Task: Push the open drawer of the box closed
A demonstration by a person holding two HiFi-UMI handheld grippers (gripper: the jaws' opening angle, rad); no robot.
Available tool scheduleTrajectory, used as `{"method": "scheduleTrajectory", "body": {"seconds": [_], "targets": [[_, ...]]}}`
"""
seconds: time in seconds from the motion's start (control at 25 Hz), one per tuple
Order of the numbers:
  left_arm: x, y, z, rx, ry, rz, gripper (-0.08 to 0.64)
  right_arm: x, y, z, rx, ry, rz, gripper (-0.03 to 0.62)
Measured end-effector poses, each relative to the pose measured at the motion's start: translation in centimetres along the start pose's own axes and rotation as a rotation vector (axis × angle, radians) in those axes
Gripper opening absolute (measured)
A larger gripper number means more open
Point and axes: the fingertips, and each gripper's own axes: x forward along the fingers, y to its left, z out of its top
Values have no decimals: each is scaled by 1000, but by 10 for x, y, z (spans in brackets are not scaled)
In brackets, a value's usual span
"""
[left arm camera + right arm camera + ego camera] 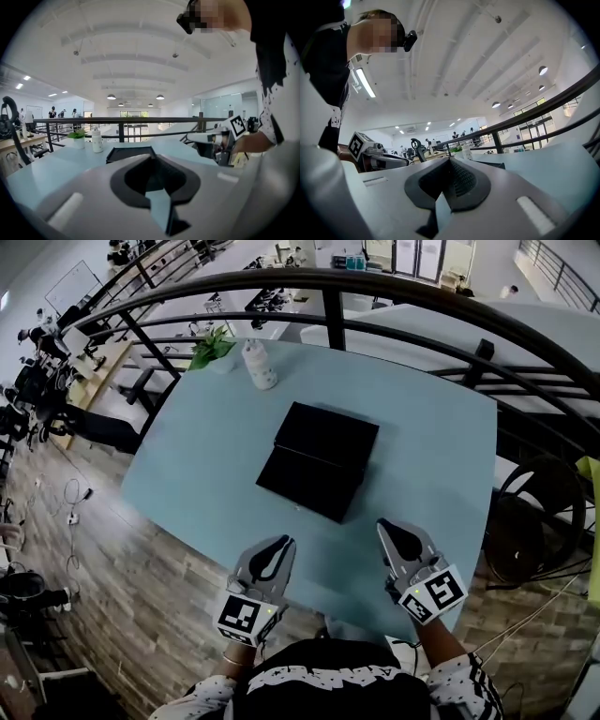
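A flat black box lies in the middle of the light blue table. Its drawer stands pulled out toward me. My left gripper hovers over the table's near edge, short of the drawer and to its left, jaws shut on nothing. My right gripper is level with it, to the drawer's right, also shut and empty. In the left gripper view the box sits straight ahead beyond the shut left gripper. In the right gripper view the box shows just past the right gripper.
A white bottle and a small potted plant stand at the table's far left corner. A dark metal railing curves behind the table. Wooden floor lies below the near edge, with cables at the right.
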Motion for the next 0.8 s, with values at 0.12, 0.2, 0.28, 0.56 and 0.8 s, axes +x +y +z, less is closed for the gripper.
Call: {"method": "scheduleTrajectory", "body": {"seconds": [0.12,0.2,0.28,0.56,0.8], "targets": [[14,1,3,8,4,-7,0,6,-15,2,18,-18,-17,5],[18,0,8,2,-5,-6,0,8,-20,3,19,-28,-17,5],[18,-4,8,1,-7,-6,0,8,-21,2,12,-22,-12,5],[16,9,1,-31,2,32,0,26,-21,15,-53,-12,-6,3],[28,39,-19,-56,-3,54,0,60,-38,7,-106,46,-73,3]]}}
